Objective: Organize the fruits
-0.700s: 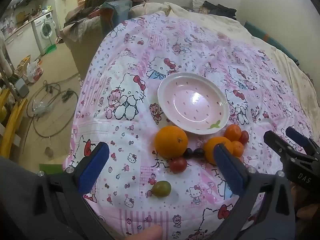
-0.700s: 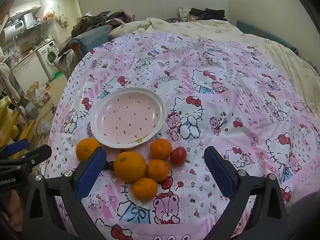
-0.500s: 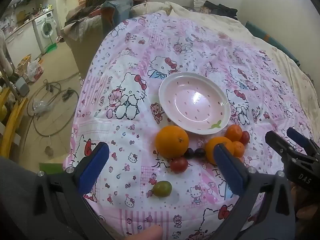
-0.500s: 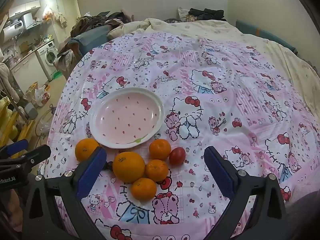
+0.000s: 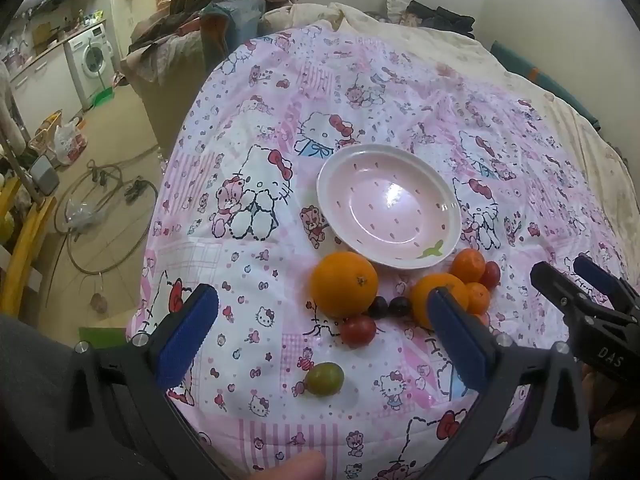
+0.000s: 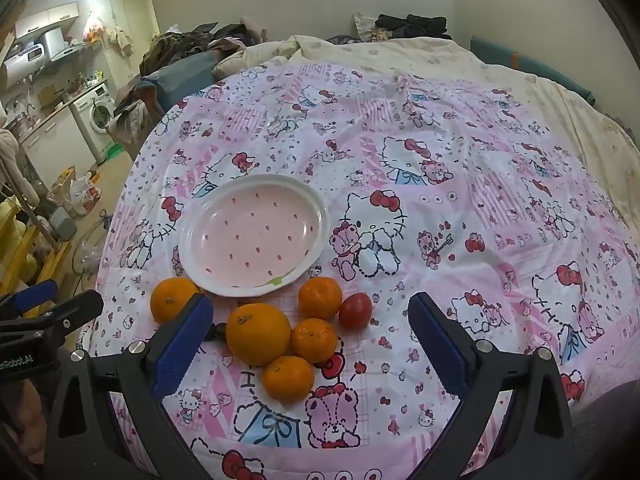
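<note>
A: Both claws?
B: Left gripper (image 5: 320,336) and right gripper (image 6: 310,340) both gape, holding nothing.
A: Fruit?
B: Nearest, a green one (image 5: 324,379); then 2 dark ones, maybe grapes (image 5: 389,306); oranges (image 6: 258,334) just before the plate (image 6: 192,240).

both wrist views overlook plate (image 5: 387,210), fruit

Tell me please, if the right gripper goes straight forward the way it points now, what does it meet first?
Probably the cluster of oranges: the right gripper, wide open, has the small orange tangerine between its fingers, with the large orange beside it. Depth is uncertain.
</note>
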Available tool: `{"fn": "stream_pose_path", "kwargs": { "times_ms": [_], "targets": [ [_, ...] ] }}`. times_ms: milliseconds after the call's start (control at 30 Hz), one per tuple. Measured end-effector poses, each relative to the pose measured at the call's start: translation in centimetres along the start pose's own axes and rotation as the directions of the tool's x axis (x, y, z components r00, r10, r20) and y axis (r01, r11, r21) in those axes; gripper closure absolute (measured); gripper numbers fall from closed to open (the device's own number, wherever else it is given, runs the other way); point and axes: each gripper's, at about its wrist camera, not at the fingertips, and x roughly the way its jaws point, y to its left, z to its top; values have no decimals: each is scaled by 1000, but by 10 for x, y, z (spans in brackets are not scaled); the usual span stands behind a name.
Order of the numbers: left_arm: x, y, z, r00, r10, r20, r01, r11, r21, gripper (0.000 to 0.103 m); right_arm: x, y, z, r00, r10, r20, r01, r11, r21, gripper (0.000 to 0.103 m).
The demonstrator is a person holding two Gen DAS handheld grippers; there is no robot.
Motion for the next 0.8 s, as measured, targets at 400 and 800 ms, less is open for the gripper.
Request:
{"fn": "stream_pose_path", "kwargs": {
  "times_ms": [400, 800],
  "targets": [
    [1, -2, -1, 1000, 3, 0, -3, 1000, -1, 0, 2, 3, -1, 1000, -2, 0, 2, 1000, -2, 3],
    [1, -2, 0, 1000, 4, 1, -4, 1000, 2, 0, 2, 4, -1, 1000, -3, -3, 3, 1000, -2, 3]
  ]
}}
